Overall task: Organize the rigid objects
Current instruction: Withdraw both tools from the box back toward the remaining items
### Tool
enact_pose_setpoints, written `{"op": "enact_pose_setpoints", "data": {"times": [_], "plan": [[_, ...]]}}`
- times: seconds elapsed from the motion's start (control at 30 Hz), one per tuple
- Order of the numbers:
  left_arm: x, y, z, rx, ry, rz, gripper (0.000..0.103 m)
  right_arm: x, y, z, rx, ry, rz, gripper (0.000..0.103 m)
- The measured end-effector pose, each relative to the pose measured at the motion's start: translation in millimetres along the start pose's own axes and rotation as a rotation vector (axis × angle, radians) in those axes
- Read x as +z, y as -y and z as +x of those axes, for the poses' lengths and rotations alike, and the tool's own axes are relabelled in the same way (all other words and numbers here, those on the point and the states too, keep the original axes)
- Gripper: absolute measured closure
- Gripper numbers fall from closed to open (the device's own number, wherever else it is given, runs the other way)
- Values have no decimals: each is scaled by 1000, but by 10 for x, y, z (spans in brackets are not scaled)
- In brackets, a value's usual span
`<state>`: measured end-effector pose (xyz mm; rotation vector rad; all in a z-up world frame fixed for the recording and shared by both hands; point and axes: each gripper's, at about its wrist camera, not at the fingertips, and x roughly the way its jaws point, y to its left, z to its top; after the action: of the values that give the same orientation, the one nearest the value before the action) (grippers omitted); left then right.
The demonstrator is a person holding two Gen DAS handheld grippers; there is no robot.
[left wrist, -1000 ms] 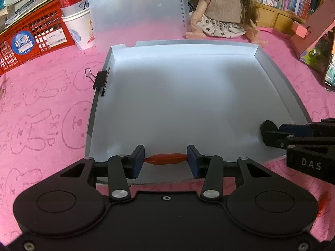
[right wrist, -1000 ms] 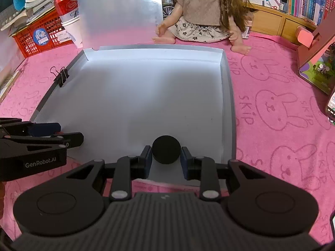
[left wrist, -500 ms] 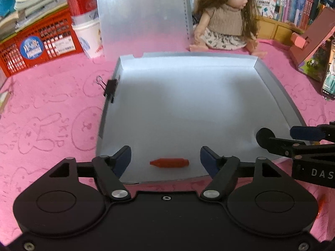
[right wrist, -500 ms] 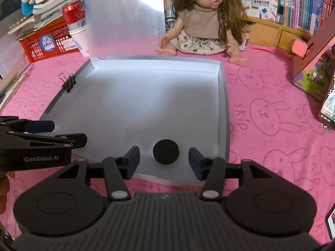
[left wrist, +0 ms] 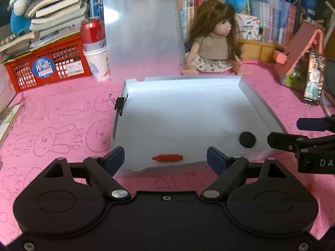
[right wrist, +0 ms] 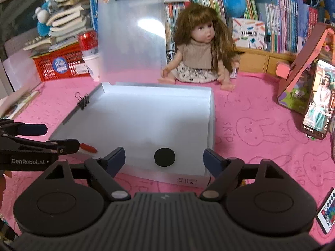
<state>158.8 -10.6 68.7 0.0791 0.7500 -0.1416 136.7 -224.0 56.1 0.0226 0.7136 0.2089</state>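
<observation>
A shallow white tray (left wrist: 261, 104) (right wrist: 211, 113) lies on the pink cloth. A small red pen-like piece (left wrist: 167, 158) (right wrist: 89, 147) lies inside near its front edge. A black round puck (left wrist: 247, 139) (right wrist: 164, 157) lies inside at the front right. My left gripper (left wrist: 165, 160) is open and empty, pulled back just short of the red piece. My right gripper (right wrist: 164, 159) is open and empty, pulled back with the puck between its spread fingers. Each gripper shows from the side in the other's view, the right one (left wrist: 293, 133) and the left one (right wrist: 48, 136).
A black binder clip (left wrist: 120, 103) (right wrist: 83, 102) grips the tray's left wall. Behind stand a translucent clipboard (left wrist: 142, 33), a doll (left wrist: 213, 46), a red can on a paper cup (left wrist: 94, 46) and a red basket (left wrist: 46, 67). A phone (right wrist: 318, 100) and remote (right wrist: 327, 208) lie right.
Both grippers opened, letting go of the red piece and the black puck, which now lie in the tray. Both grippers then drew back and up from the tray.
</observation>
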Motion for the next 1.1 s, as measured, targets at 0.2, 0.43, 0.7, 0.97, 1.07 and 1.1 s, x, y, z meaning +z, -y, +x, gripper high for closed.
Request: {"op": "enact_pose_setpoints", "data": {"times": [0.2,0.43,0.7,0.97,1.07,1.1], "plan": [[-150,91,-243,-12,54,34,16,-113,-30,-193,20,62,-5,9],[-331,141,-465,-43,84,45,16,-297,-106,-400,19,135,-51,5],[-542,190,-659,-72,119,50,15,-518,-138,-563,15,194,-75,1],[-754,177,-739,-79,130,38,15,-727,-101,-625,7,214,-50,1],[-823,172,-755,-79,135,31,15,-793,-106,-657,1,225,-50,1],[-845,171,-757,-81,135,31,15,-810,-111,-665,1,228,-50,1]]}}
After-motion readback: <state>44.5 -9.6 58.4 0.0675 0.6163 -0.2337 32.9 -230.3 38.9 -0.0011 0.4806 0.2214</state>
